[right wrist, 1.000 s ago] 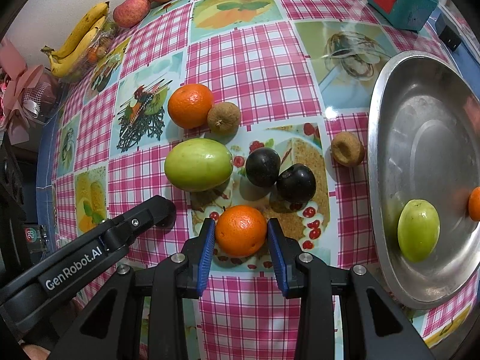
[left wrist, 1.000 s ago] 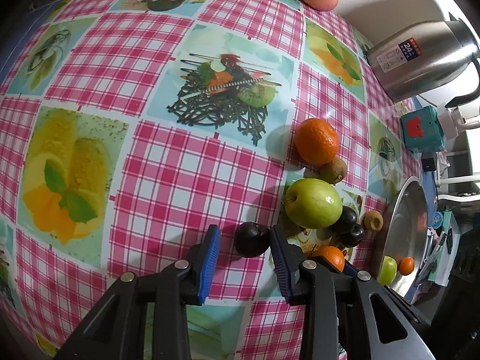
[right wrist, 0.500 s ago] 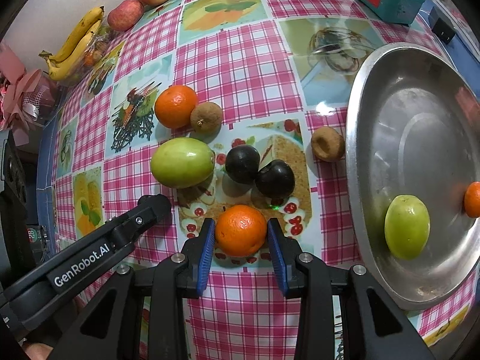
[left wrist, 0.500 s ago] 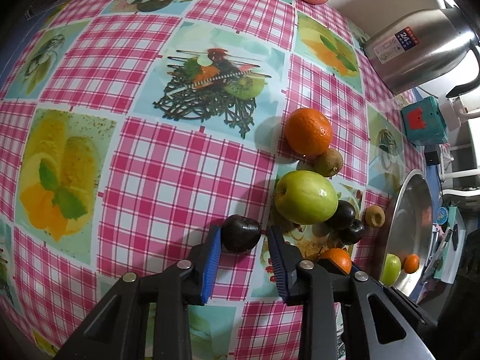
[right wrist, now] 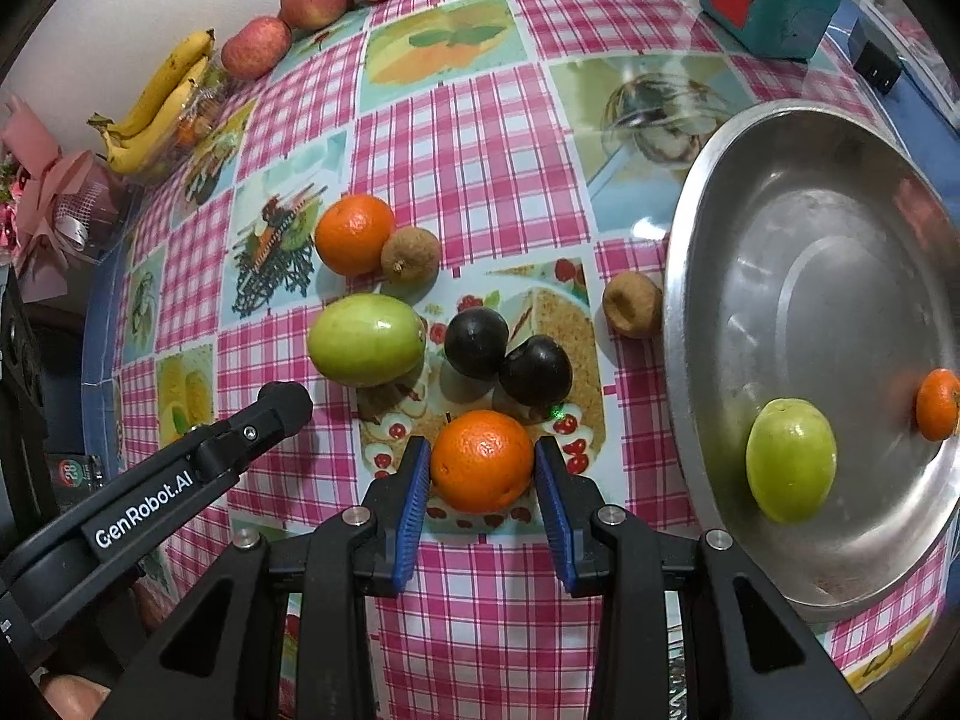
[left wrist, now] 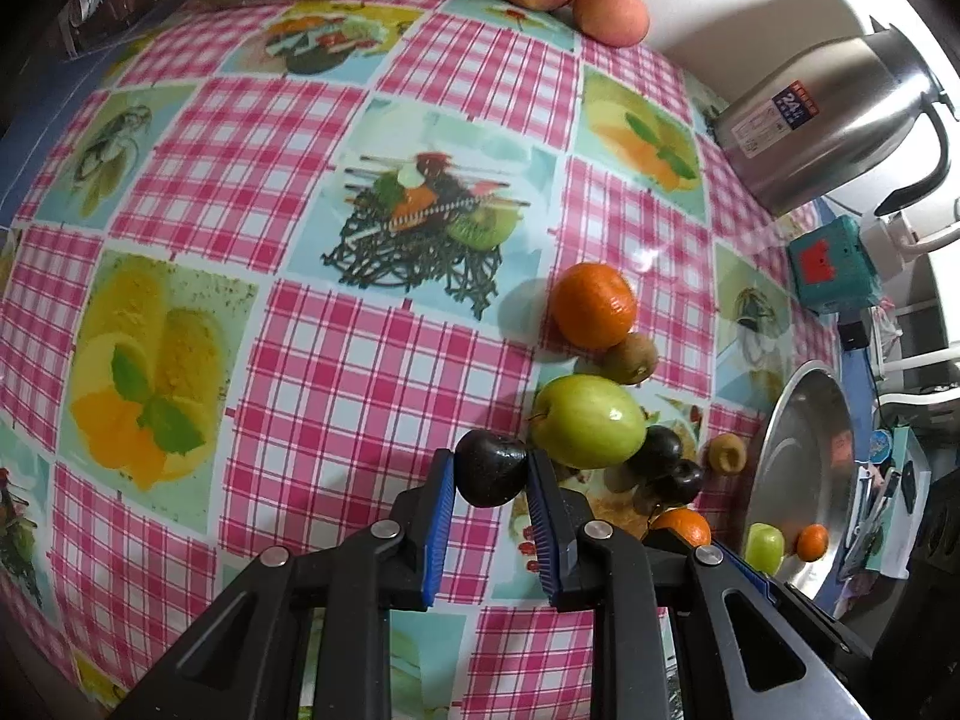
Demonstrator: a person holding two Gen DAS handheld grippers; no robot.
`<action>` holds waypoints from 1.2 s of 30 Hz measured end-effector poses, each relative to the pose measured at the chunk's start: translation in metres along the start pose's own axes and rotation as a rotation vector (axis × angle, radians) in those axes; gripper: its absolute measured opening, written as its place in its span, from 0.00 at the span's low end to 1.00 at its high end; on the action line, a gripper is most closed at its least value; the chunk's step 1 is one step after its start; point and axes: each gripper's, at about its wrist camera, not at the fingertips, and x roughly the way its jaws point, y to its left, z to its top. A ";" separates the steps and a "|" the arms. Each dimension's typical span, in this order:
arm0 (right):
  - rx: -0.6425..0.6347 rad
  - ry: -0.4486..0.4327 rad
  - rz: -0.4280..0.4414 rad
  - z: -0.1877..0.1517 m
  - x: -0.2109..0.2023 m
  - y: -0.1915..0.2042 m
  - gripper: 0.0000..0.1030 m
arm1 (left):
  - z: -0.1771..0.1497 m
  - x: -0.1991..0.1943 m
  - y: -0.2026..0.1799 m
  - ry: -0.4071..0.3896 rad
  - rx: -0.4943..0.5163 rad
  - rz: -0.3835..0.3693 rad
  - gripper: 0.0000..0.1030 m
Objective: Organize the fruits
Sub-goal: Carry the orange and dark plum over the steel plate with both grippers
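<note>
Both grippers are at the pick-up step, each with a fruit between its blue pads; the left gripper (left wrist: pixel 491 474) is clamped on a dark plum (left wrist: pixel 492 468), its pads pressing both sides, just beside the large green apple (left wrist: pixel 588 422) on the checked tablecloth (left wrist: pixel 336 372); the right gripper (right wrist: pixel 483 468) is closed on an orange (right wrist: pixel 482 459) near the table's front edge, its pads touching the rind on both sides. The steel bowl (right wrist: pixel 708 276) stands to the right and already holds a green apple (right wrist: pixel 791 459) and a small orange (right wrist: pixel 937 404); two more dark plums (right wrist: pixel 507 354), another orange (right wrist: pixel 354 234) and two brown fruits lie loose on the cloth. The next move, I judge, calls for lifting both fruits clear and carrying them over the bowl's rim; the plum must cross the cluster without knocking it.
</note>
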 end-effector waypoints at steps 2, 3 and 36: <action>0.003 -0.011 0.008 0.000 -0.004 -0.001 0.36 | 0.000 -0.003 -0.003 -0.013 0.008 0.000 0.25; 0.004 -0.015 0.010 0.000 -0.006 -0.003 0.36 | 0.000 -0.003 -0.002 -0.016 0.010 -0.001 0.25; 0.355 -0.184 -0.236 -0.001 -0.071 -0.156 0.36 | -0.057 -0.001 -0.160 -0.109 0.456 -0.107 0.25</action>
